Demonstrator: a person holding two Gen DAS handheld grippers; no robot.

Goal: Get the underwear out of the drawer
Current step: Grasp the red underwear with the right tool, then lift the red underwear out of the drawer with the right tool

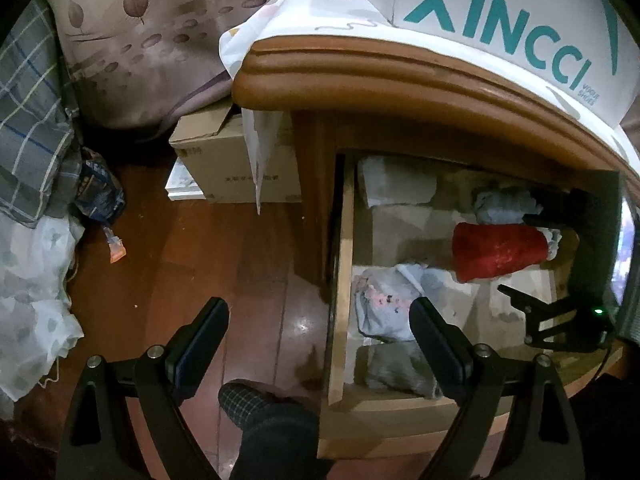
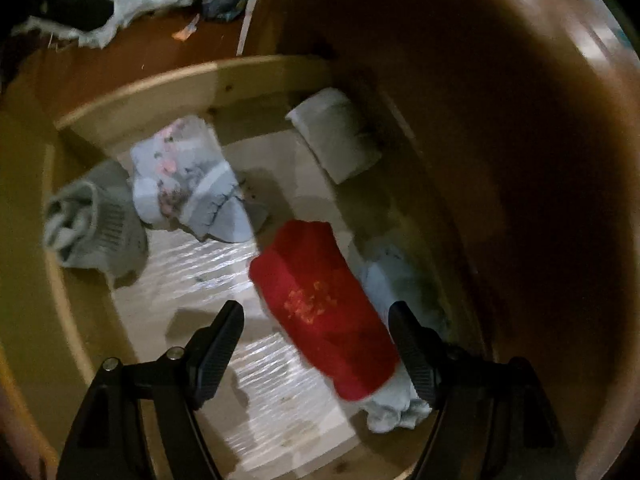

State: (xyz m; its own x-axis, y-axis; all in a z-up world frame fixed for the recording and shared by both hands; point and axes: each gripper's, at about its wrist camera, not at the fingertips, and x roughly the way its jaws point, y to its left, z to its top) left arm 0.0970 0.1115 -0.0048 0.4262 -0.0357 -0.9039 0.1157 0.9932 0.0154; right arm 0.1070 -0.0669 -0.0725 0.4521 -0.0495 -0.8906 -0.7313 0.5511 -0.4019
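Right gripper (image 2: 316, 344) is nearest in the right wrist view, jaws wide & holding nothing, w/ the red underwear (image 2: 320, 304) lying between its fingers but not pinched, inside the open drawer (image 2: 136, 80). At 10 o'clock from the red piece sit a floral bundle (image 2: 188, 176) & a grey roll (image 2: 92, 224), a white folded item (image 2: 336, 136) at 12. Left gripper (image 1: 320, 340) is also wide open & empty, over the drawer's edge above the wood floor (image 1: 180, 260).

"XINCCI" in teal, small "VOGUE SHOES" beneath, on white shoebox (image 1: 500, 20)
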